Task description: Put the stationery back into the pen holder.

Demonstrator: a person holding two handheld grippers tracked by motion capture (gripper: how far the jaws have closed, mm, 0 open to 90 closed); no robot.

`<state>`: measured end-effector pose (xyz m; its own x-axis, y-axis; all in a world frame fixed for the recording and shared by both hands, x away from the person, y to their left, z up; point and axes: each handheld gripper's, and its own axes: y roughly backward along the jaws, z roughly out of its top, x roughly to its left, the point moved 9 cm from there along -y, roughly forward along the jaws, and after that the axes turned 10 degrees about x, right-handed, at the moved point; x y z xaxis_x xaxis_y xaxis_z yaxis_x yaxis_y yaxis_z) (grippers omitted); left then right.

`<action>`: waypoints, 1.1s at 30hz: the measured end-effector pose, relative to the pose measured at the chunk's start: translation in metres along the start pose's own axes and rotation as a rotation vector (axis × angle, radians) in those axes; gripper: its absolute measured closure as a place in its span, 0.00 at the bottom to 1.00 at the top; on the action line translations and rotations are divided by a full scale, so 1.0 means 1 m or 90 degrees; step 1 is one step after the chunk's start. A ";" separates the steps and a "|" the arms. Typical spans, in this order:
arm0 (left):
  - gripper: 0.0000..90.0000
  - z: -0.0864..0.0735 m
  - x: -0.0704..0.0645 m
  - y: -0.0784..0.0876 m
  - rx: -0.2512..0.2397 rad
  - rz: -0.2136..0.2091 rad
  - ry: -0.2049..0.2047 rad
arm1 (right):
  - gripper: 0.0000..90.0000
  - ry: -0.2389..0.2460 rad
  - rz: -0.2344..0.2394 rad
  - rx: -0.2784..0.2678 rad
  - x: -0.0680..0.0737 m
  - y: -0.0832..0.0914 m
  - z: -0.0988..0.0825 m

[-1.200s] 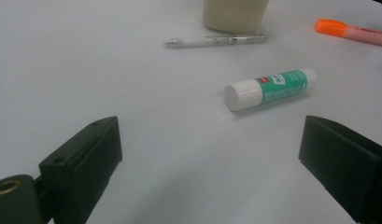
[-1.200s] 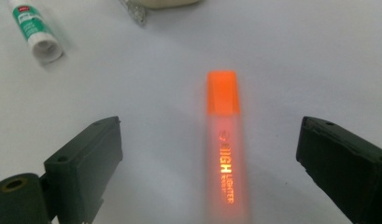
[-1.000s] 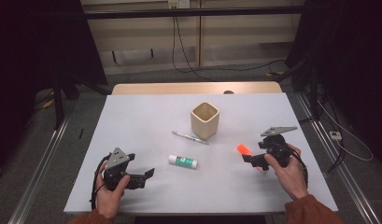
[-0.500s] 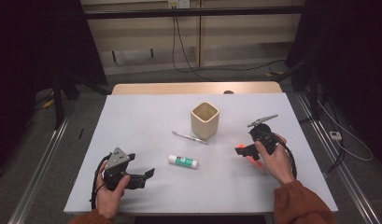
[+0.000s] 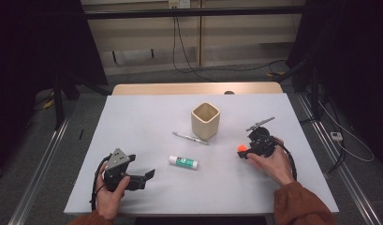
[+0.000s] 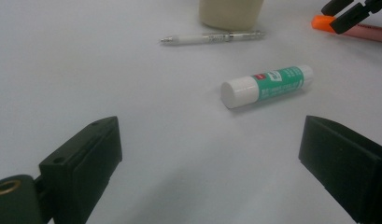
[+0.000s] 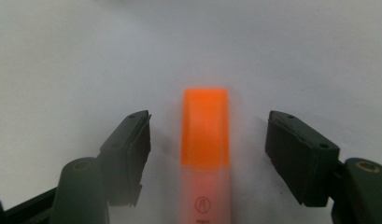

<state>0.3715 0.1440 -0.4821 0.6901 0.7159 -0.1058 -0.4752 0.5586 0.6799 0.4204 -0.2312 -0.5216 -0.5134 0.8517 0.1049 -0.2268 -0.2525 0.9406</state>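
Right hand-held gripper (image 7: 207,158) straddles orange highlighter (image 7: 206,140), jaws just been closing, not yet pinching; marker's long axis runs straight along gripper.

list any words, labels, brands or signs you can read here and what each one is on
Highlighter: a small circled mark on the pale barrel, possibly "A", too blurred to be sure.
Glue stick: white print on the green label, too small and blurred to read.
Pen: dark print along the barrel, too small to read.
Beige cup: no text visible.
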 end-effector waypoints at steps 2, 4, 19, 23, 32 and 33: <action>0.07 0.000 0.000 0.000 0.000 -0.001 -0.002 | 0.46 0.009 -0.016 0.001 -0.002 -0.001 -0.001; 0.07 0.000 0.000 0.000 0.001 0.000 -0.003 | 0.47 0.014 -0.027 0.002 -0.001 -0.001 -0.002; 0.07 -0.001 -0.001 -0.001 0.006 -0.003 -0.004 | 0.73 0.014 -0.027 0.008 0.005 -0.001 -0.002; 0.07 -0.001 -0.001 -0.001 0.006 -0.003 -0.004 | 0.74 0.027 -0.016 0.002 0.004 -0.001 -0.002; 0.07 -0.001 -0.002 -0.002 0.011 -0.007 -0.007 | 0.75 0.031 -0.028 0.009 0.005 0.000 -0.002; 0.07 -0.001 -0.002 -0.002 0.011 -0.007 -0.006 | 0.75 0.030 -0.027 0.007 0.005 0.000 -0.002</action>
<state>0.3705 0.1419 -0.4842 0.7004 0.7057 -0.1064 -0.4583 0.5591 0.6910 0.4161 -0.2278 -0.5214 -0.5419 0.8389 0.0503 -0.2402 -0.2120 0.9473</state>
